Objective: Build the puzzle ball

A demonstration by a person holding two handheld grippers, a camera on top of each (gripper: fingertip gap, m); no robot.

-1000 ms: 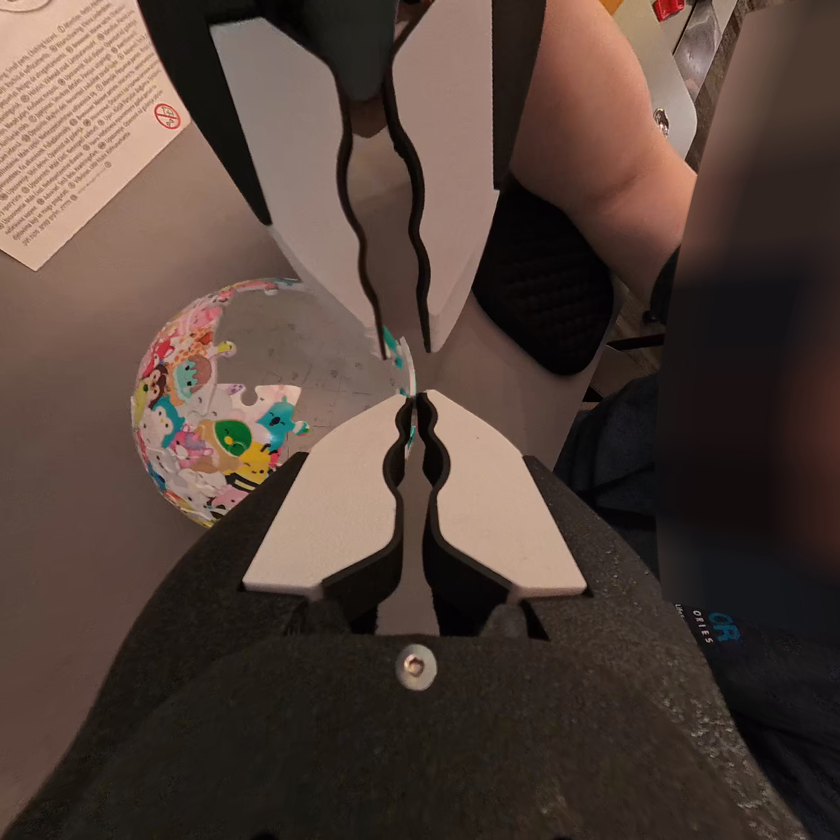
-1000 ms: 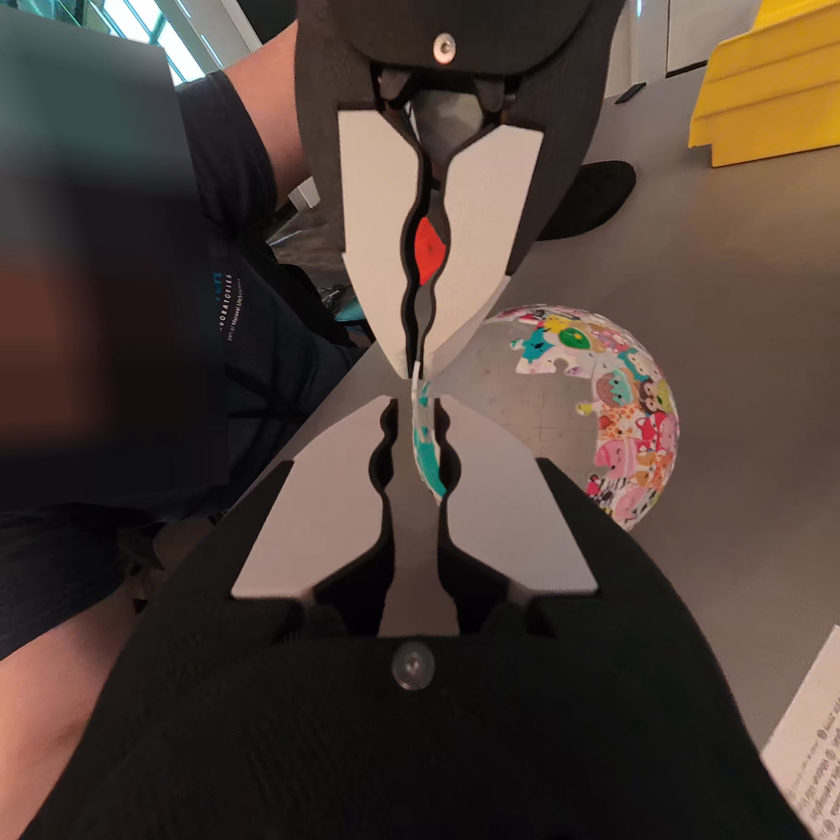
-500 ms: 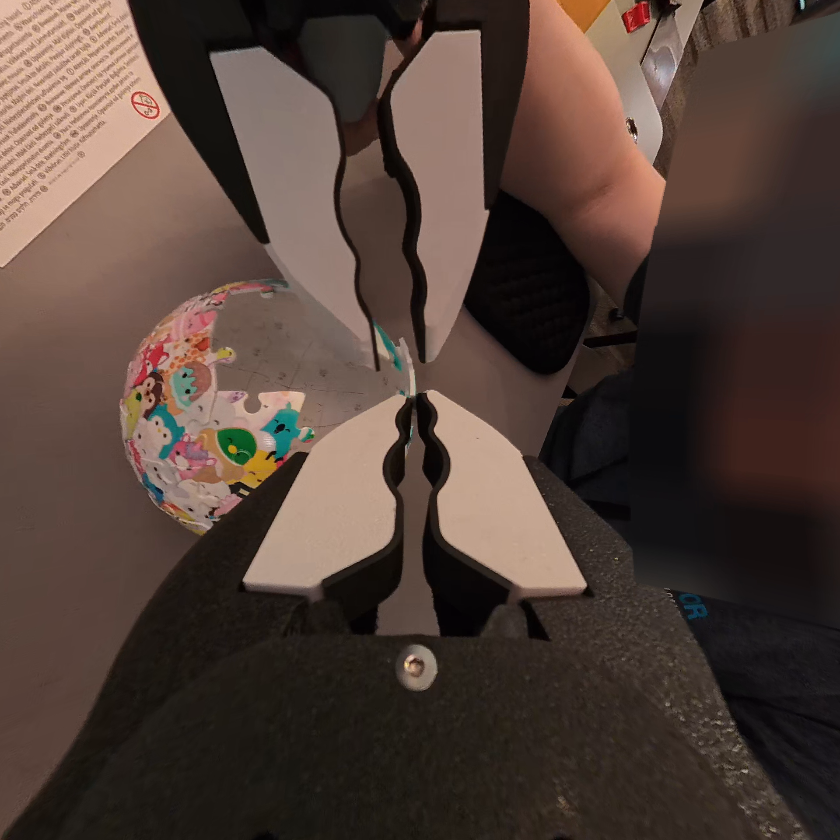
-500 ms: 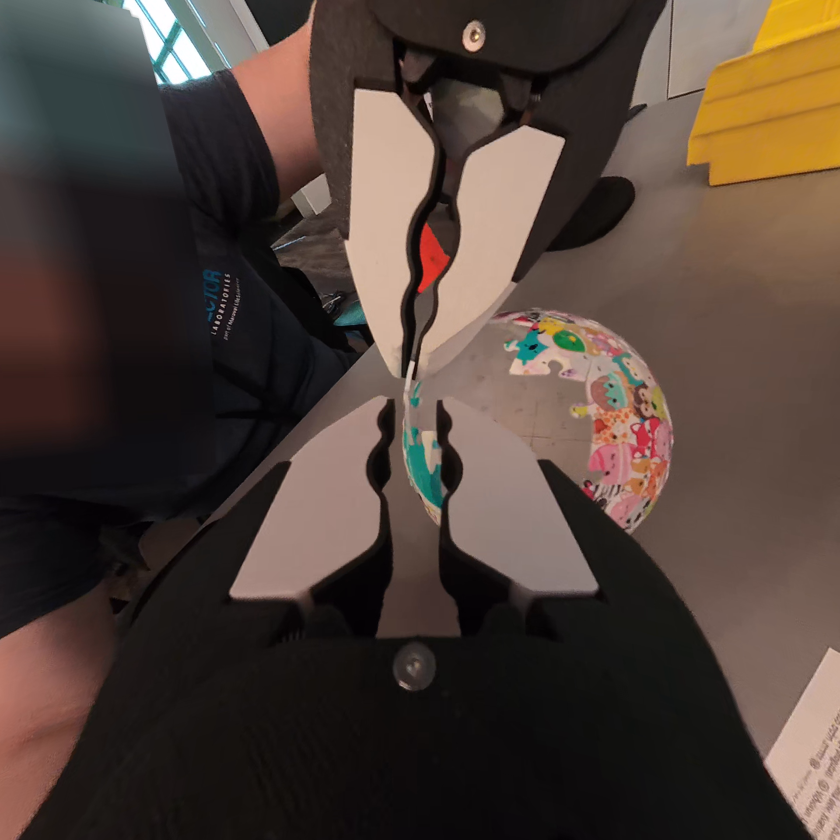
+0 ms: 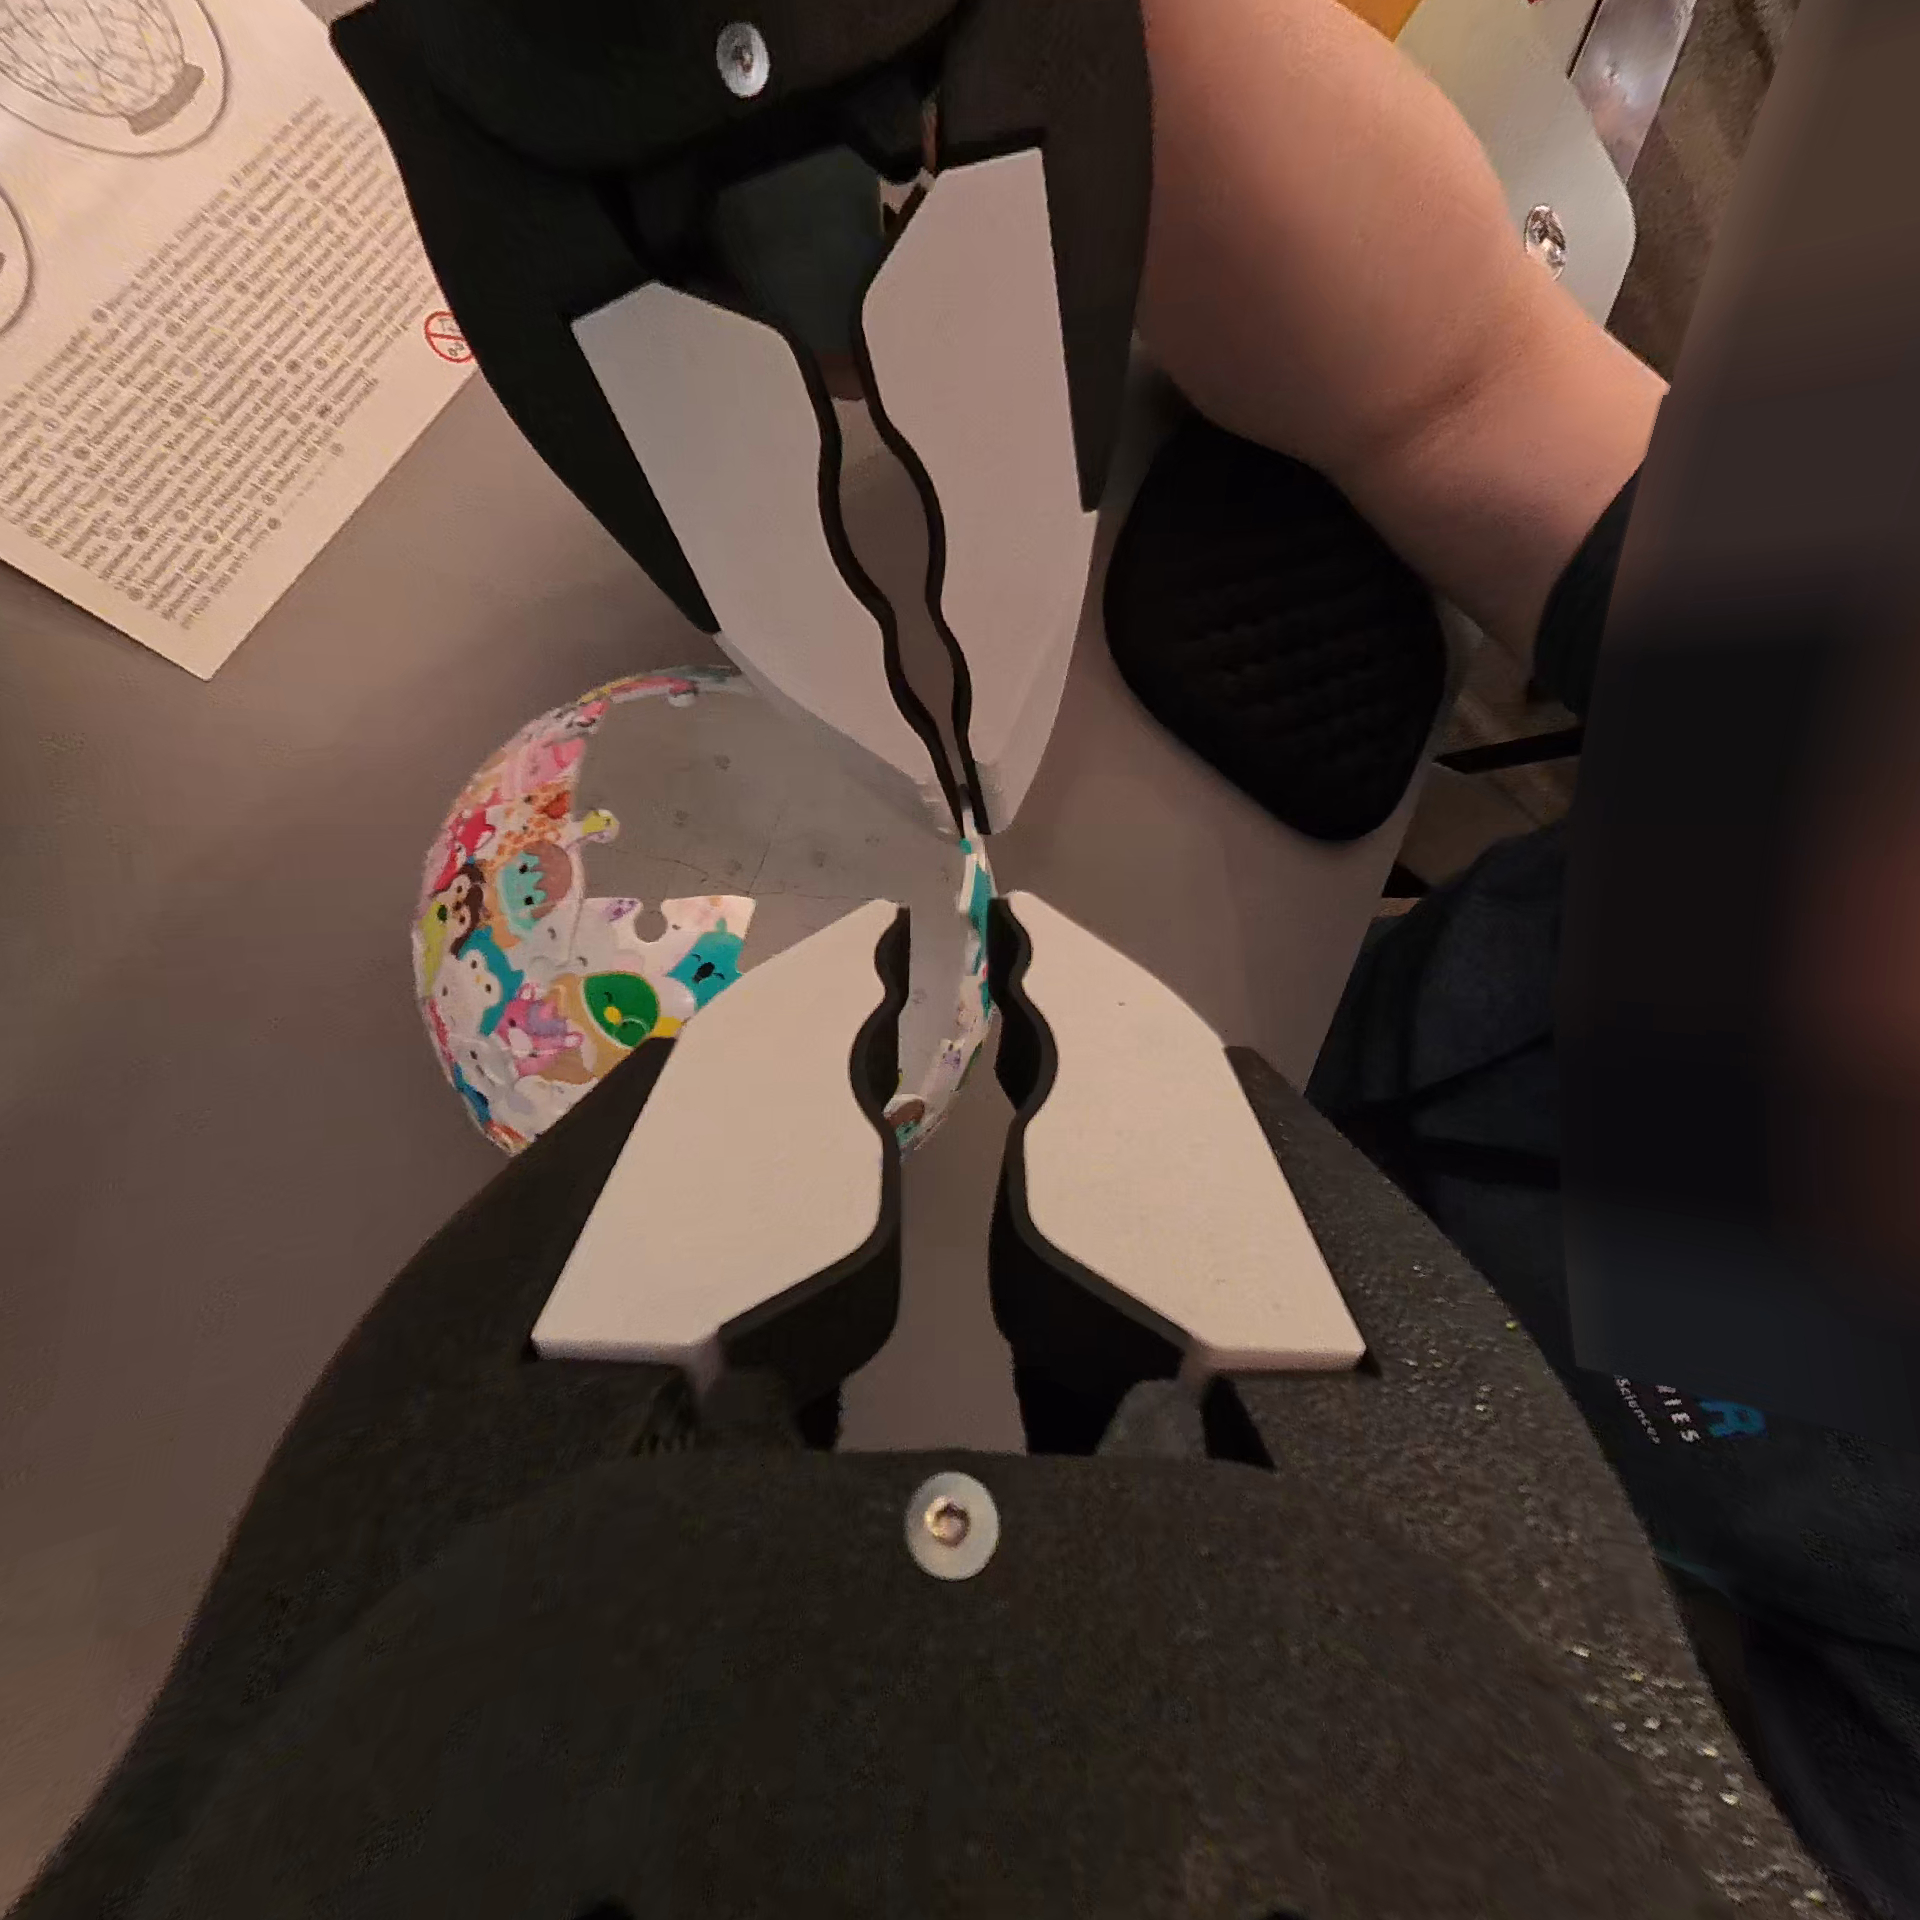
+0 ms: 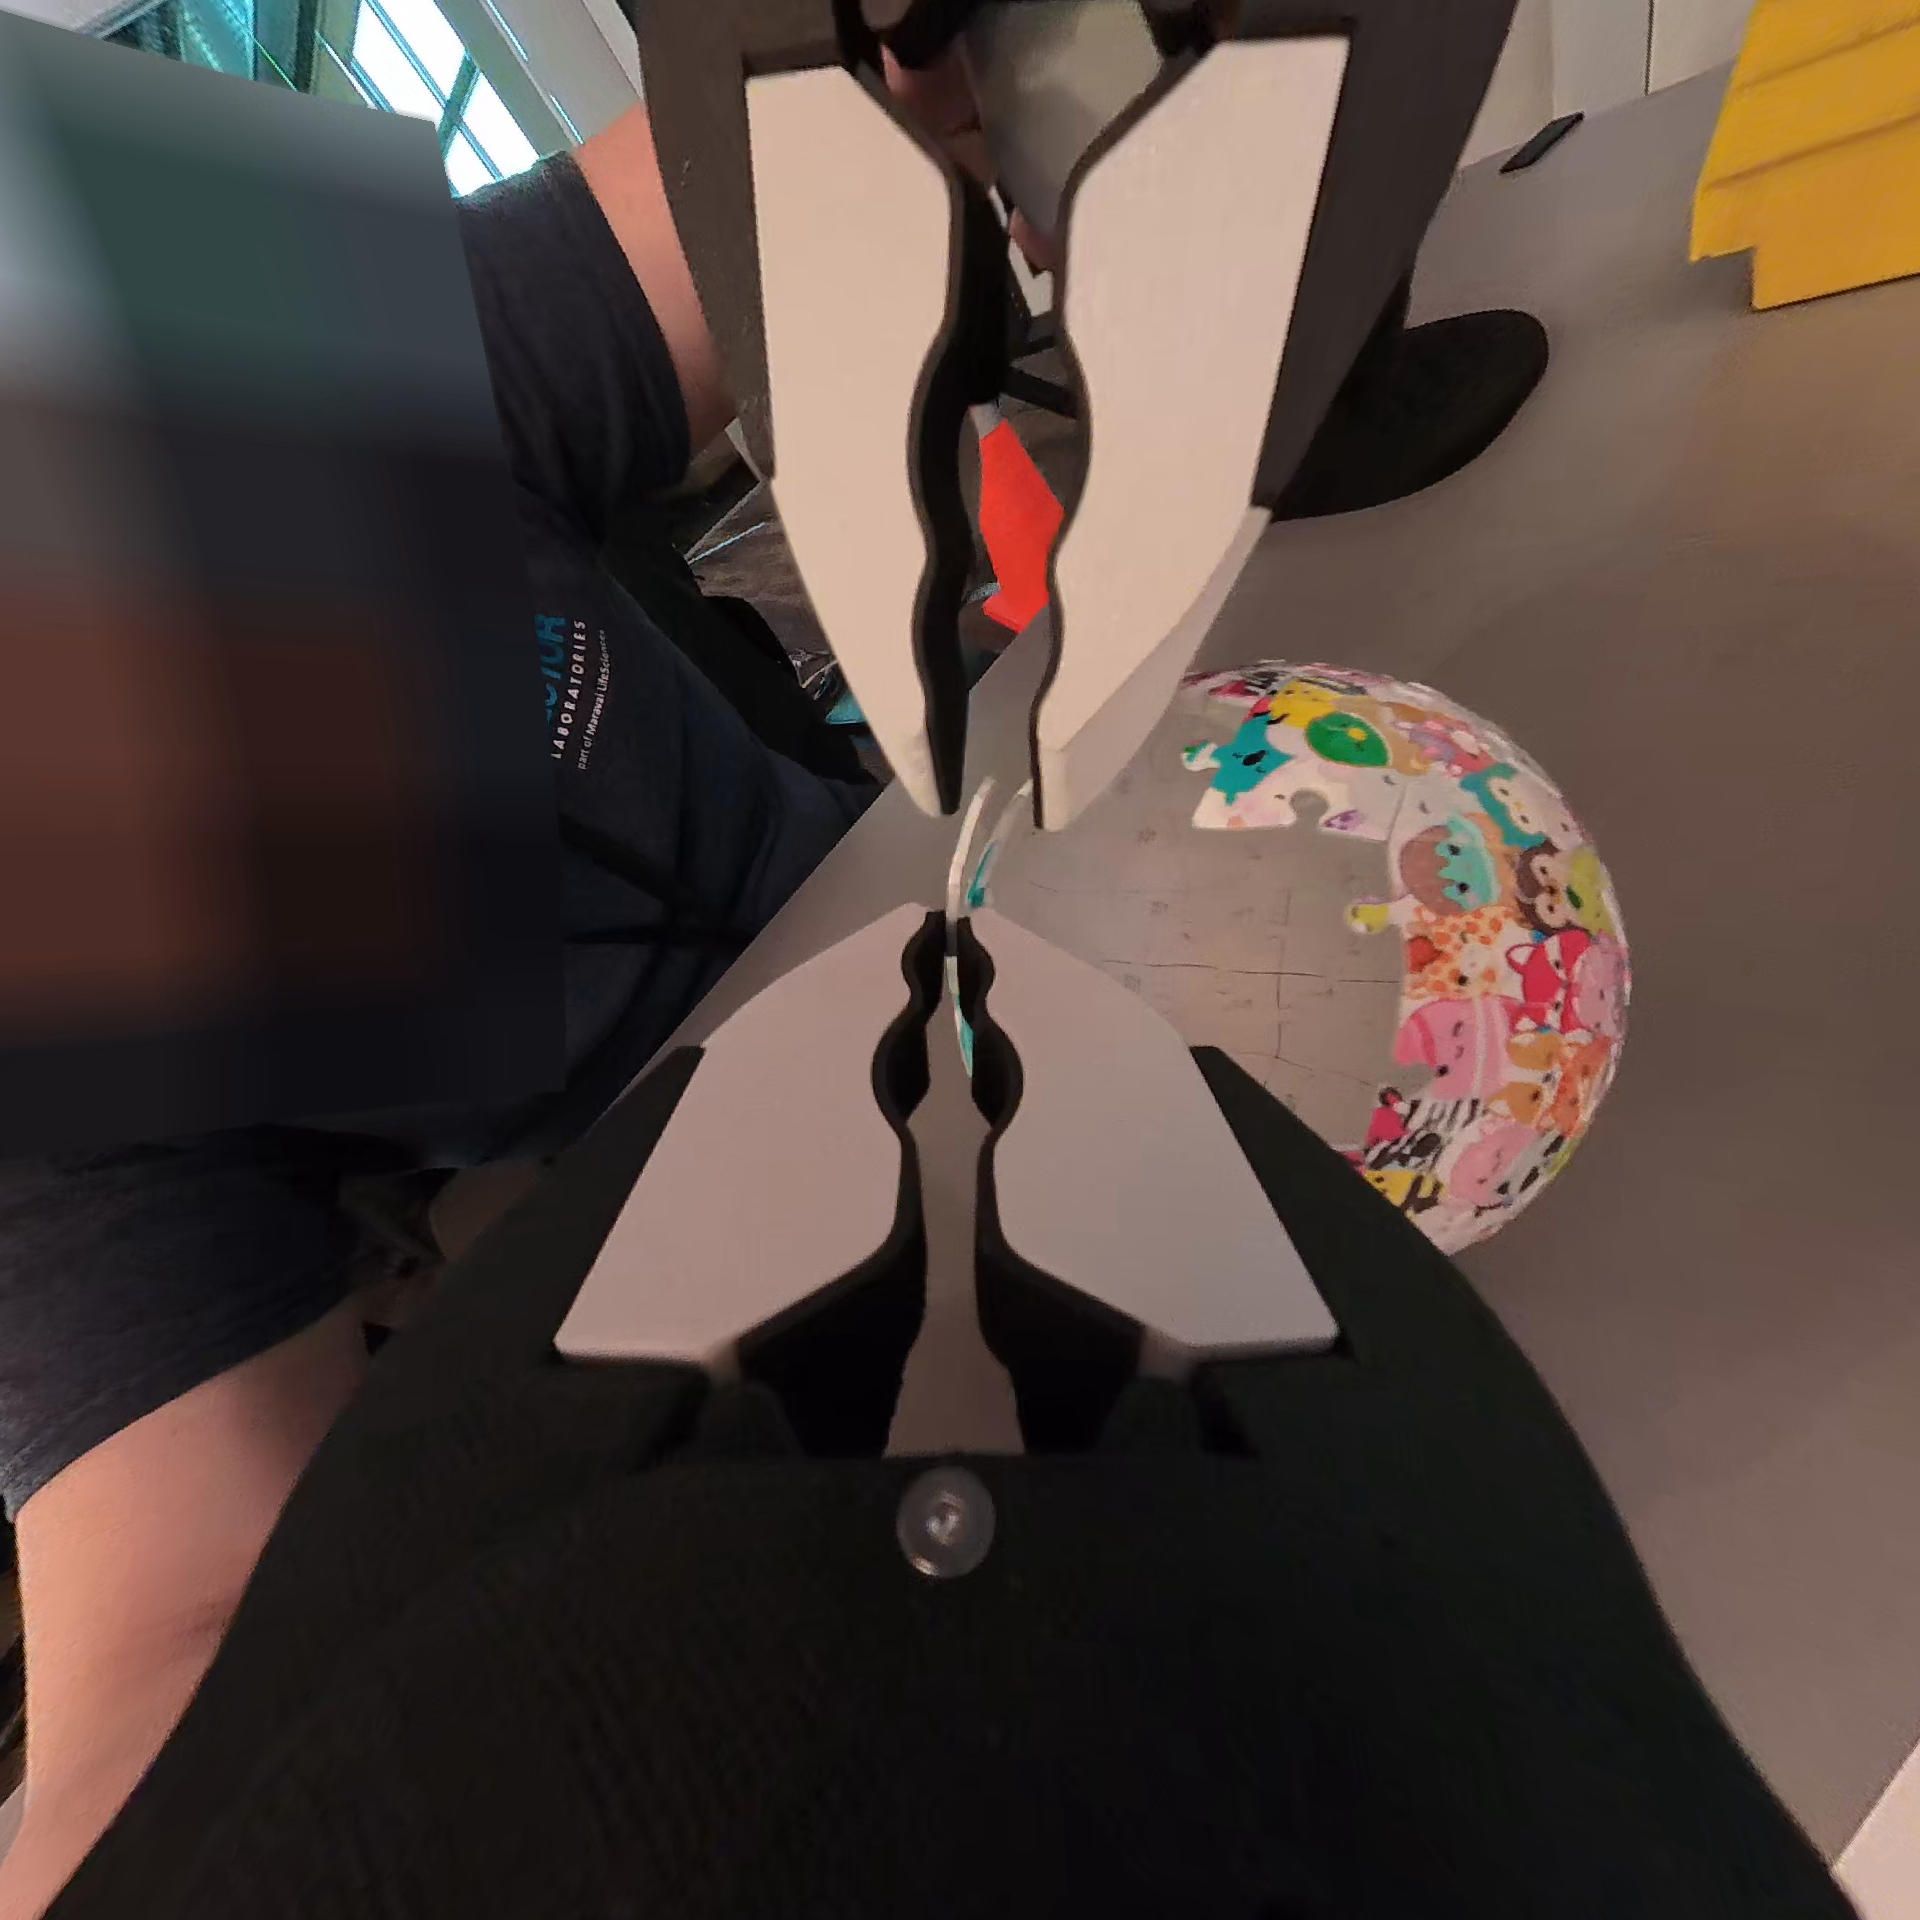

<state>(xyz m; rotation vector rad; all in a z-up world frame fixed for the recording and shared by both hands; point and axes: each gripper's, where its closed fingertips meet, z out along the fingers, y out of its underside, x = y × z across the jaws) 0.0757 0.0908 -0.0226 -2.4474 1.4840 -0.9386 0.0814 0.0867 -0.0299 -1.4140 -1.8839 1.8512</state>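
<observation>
The partly built puzzle ball (image 5: 499, 935) lies on the grey table, its colourful shell open toward me and grey inside; it also shows in the right wrist view (image 6: 1507, 987). A curved, teal-printed puzzle piece (image 6: 966, 862) hangs in the air between the two grippers, in front of the ball. My right gripper (image 6: 948, 925) is shut on the piece, and shows at the top of the left wrist view (image 5: 961, 810). My left gripper (image 5: 948, 914) is open, with its fingers on either side of the piece (image 5: 971, 904). It faces the right gripper tip to tip (image 6: 992, 805).
A printed instruction sheet (image 5: 187, 364) lies on the table beyond the ball, and its corner shows in the right wrist view (image 6: 1881, 1860). A person's arm (image 5: 1351, 312) and dark shirt are close behind the grippers. A yellow object (image 6: 1818, 156) stands at the table's far end. Left and right tips are no more than a few centimetres apart.
The left gripper, shut on the piece before, has opened. The right gripper, open around the piece before, has shut on it. The ball has stayed in place.
</observation>
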